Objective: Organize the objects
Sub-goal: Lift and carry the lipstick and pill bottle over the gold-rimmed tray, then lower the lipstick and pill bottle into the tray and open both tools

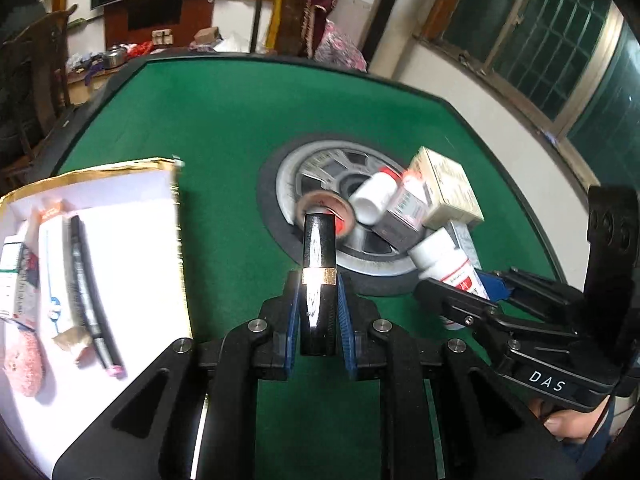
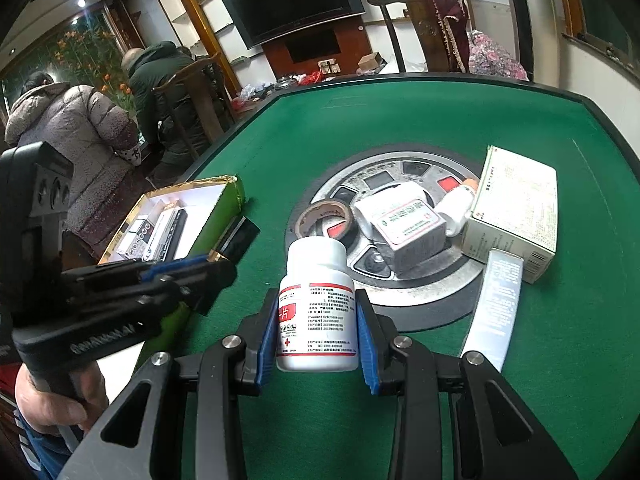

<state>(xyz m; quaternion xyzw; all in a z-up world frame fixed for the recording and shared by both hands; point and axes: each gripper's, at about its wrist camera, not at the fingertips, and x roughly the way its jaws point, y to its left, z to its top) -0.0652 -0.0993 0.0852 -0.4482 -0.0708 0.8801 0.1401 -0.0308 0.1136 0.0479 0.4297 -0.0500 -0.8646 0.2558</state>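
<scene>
My left gripper (image 1: 319,285) is shut on a black lipstick tube (image 1: 318,240) with a gold band, held above the green table (image 1: 224,128). An open box with a white inside (image 1: 132,208) lies to its left, holding a black pen (image 1: 86,276), small cartons and a pink item. My right gripper (image 2: 319,300) is shut on a white pill bottle (image 2: 316,312) with a red-and-white label. In the right wrist view the left gripper (image 2: 218,268) hangs beside the box (image 2: 224,216), with the lipstick (image 2: 240,238) sticking out. The right gripper (image 1: 460,294) and its bottle (image 1: 444,258) show at right in the left wrist view.
On the round centre panel (image 2: 400,284) lie a tape roll (image 2: 324,220), a grey medicine carton (image 2: 408,236), a small white bottle (image 2: 456,204), a large cream box (image 2: 516,208) and a long silvery carton (image 2: 496,304). Two people (image 2: 80,132) sit beyond the table's left edge.
</scene>
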